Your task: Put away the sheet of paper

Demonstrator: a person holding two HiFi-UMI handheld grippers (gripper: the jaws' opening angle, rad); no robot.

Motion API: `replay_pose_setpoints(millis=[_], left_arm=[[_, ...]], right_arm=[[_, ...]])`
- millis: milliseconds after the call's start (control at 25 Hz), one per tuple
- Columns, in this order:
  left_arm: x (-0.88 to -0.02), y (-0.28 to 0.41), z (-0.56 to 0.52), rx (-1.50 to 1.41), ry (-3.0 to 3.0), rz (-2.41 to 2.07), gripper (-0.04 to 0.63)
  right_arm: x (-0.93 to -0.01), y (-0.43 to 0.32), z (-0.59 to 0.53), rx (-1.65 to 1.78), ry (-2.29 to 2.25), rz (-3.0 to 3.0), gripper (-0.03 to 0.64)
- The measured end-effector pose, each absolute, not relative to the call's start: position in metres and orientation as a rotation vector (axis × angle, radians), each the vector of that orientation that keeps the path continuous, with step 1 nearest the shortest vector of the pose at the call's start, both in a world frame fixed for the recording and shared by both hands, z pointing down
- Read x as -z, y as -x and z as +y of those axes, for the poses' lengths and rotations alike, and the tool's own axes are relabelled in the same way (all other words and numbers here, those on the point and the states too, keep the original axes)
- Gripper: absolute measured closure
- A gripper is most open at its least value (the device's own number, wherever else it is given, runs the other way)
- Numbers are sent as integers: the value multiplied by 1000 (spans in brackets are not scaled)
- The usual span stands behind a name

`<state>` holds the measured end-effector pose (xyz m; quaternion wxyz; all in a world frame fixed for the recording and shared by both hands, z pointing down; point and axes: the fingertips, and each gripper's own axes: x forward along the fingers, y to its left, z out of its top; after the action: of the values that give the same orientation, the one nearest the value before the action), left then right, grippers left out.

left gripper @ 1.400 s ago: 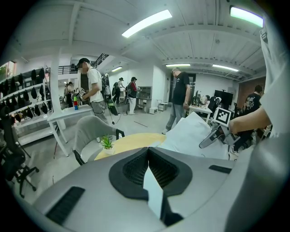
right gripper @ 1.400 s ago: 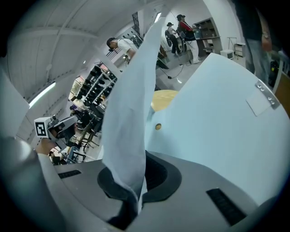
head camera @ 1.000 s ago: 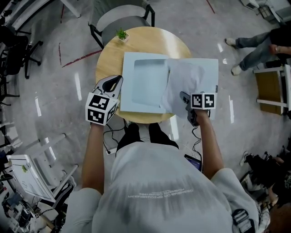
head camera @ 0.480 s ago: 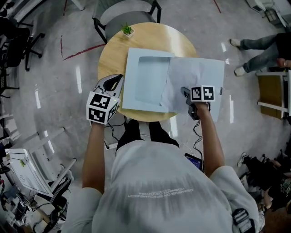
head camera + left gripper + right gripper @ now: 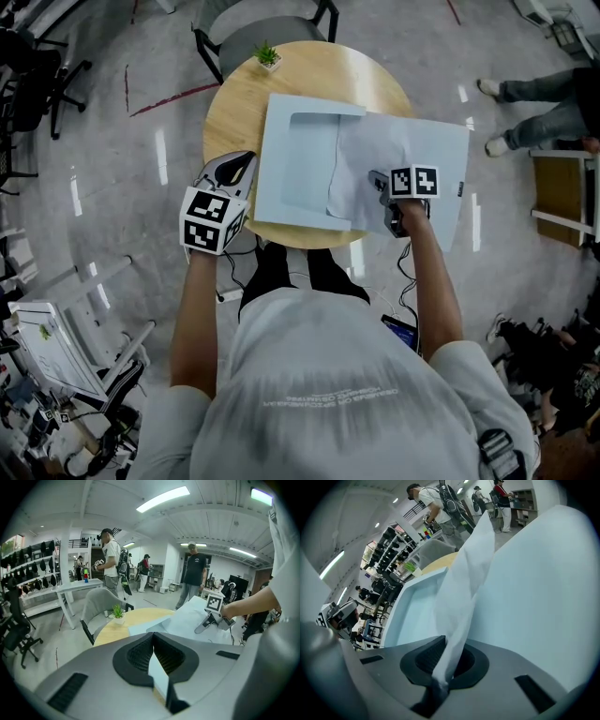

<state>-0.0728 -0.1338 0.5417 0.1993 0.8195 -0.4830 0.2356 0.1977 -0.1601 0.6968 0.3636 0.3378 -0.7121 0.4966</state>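
Observation:
A light blue folder [image 5: 300, 169] lies open on the round wooden table [image 5: 234, 103]. A white sheet of paper [image 5: 417, 150] overlaps the folder's right part, and its left edge bulges over the pocket. My right gripper [image 5: 378, 180] pinches the sheet's near edge. Its jaws are opening, and the paper [image 5: 464, 588] still rises from between them [image 5: 440, 679]. My left gripper [image 5: 246, 161] is at the folder's left edge. It is shut on a thin blue strip of the folder [image 5: 158, 674].
A small potted plant [image 5: 269, 56] stands at the table's far edge, with a grey chair [image 5: 262, 28] behind it. A seated person's legs [image 5: 534, 80] are at the right. Several people stand in the room beyond [image 5: 111, 555]. Cables hang by my legs.
The right gripper has pushed the sheet a little left over the folder, and the sheet's left edge has buckled. The left gripper has stayed where it was.

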Motion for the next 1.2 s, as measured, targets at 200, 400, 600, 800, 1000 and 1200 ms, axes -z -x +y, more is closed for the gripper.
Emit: replay_pose_setpoints(millis=[200,400,600,800,1000,1200], left_arm=[[-547,77,-130,-658,-2276,-1348,577],[-553,80,-126,-661,-2269,-1338,577],[-556,83,-123,-664,-2266,-1329,577],[-558,84,-123,-664,-2265,-1324,577],[-559,88,-119,-670,-2259,-1323,577],[-561,90,-116,-674,-2254,-1318,577]], right_arm=[[-700,-187,-160,-1321,-854,-1837,546],[-698,-183,-162,-1364,-855,-1866,448],[-693,-193,-162,-1385,-874,-1873,437],[-687,-198,-163,-1410,-873,-1885,437],[-678,-207,-162,-1417,-893,-1892,463],[-683,-209,-161,-1400,-916,-1869,586]])
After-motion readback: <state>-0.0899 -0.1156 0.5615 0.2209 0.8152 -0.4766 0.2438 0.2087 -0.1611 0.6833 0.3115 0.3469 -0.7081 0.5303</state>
